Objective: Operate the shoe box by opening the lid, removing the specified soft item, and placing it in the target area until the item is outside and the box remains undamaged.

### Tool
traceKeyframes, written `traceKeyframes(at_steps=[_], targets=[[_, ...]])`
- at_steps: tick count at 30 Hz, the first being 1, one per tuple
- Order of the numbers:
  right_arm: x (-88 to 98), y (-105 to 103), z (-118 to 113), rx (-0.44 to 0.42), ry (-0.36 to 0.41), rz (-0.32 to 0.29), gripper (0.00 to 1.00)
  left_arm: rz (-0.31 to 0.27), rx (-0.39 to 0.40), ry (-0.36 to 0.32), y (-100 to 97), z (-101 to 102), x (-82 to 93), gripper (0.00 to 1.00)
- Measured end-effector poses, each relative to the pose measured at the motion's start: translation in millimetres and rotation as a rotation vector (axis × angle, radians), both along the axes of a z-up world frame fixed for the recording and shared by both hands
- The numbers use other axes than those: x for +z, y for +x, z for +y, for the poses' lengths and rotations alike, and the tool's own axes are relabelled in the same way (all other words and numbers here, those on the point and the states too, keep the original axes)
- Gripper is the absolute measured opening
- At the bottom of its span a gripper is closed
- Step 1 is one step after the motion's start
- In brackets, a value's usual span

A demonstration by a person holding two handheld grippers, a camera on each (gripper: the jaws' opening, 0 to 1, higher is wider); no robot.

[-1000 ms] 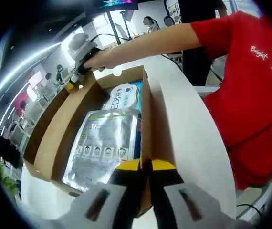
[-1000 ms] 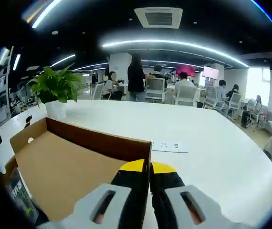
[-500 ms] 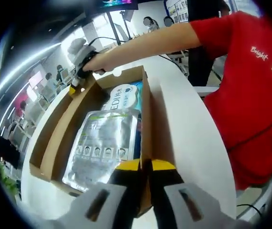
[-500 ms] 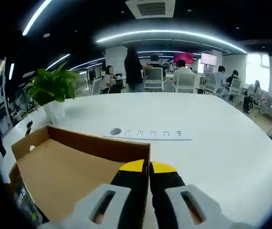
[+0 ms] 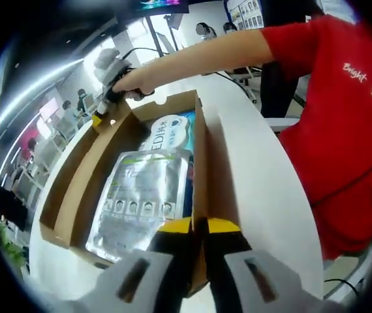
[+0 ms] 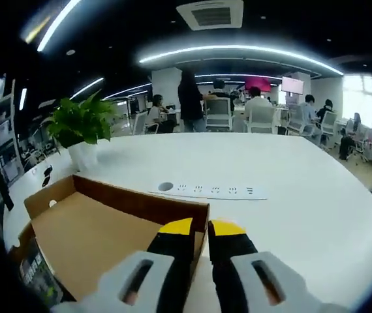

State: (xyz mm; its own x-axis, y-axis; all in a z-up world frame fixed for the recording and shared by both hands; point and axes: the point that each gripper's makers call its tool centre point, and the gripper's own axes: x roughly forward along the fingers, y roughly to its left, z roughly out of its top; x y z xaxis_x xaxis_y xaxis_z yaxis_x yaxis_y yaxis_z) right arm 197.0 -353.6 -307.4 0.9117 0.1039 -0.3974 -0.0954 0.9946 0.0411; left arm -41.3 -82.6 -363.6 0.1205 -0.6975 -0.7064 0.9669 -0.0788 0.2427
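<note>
1. Two grippers are at the shoe box (image 5: 108,189), which stands open on the white table (image 5: 264,195), its lid (image 6: 88,231) folded back flat.
2. The left gripper (image 5: 199,226) has its jaws closed on the box's side wall at the near corner, beside the person in the red shirt (image 5: 342,130).
3. The right gripper (image 5: 101,117) is at the far end of the box in the left gripper view, held in a hand (image 5: 134,79). In the right gripper view its yellow-tipped jaws (image 6: 201,227) straddle the lid's edge with a narrow gap between them; whether they press the cardboard cannot be told.
4. Inside the box lies a silver soft packet (image 5: 140,199); behind it, toward the far end, lies a white and blue packet (image 5: 170,130).
5. Beyond the lid on the table lie a white power strip (image 6: 209,190) and a potted plant (image 6: 81,127).
</note>
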Motion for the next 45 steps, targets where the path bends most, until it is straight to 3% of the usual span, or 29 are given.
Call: traceKeyframes(at_steps=[3, 9, 14, 20, 26, 30, 37, 40, 43, 45], targets=[[10.1, -6, -2, 0.020, 0.020, -0.027, 0.11, 0.002, 0.000, 0.001, -0.4, 0, 0.4, 0.06], [32.2, -24, 12, 0.139, 0.046, -0.091, 0.18, 0.006, 0.001, 0.002, -0.4, -1, 0.2, 0.05], [46.9, -32, 20, 0.208, -0.022, -0.152, 0.24, 0.003, 0.004, 0.001, 0.0, 0, -0.1, 0.06], [62.0, -56, 52, 0.338, -0.068, -0.198, 0.34, -0.001, 0.009, 0.000, 0.3, 0, -0.2, 0.06], [58.8, -67, 74, 0.412, 0.045, -0.147, 0.36, -0.002, 0.010, -0.001, -0.1, 0, 0.0, 0.06], [52.8, -73, 77, 0.444, -0.072, -0.140, 0.32, -0.002, 0.009, -0.001, 0.4, -1, 0.0, 0.06], [57.2, -87, 92, 0.492, -0.085, -0.143, 0.32, -0.008, 0.008, -0.004, 0.1, -2, 1.1, 0.06], [61.5, -93, 108, 0.525, -0.041, -0.146, 0.33, -0.006, 0.008, -0.004, -0.2, -2, 1.6, 0.06], [65.9, -102, 121, 0.555, 0.078, -0.121, 0.35, -0.004, 0.007, -0.003, -0.6, -2, 1.9, 0.06], [66.5, -102, 119, 0.555, 0.089, -0.121, 0.35, -0.003, 0.006, -0.003, -0.9, -2, 2.0, 0.06]])
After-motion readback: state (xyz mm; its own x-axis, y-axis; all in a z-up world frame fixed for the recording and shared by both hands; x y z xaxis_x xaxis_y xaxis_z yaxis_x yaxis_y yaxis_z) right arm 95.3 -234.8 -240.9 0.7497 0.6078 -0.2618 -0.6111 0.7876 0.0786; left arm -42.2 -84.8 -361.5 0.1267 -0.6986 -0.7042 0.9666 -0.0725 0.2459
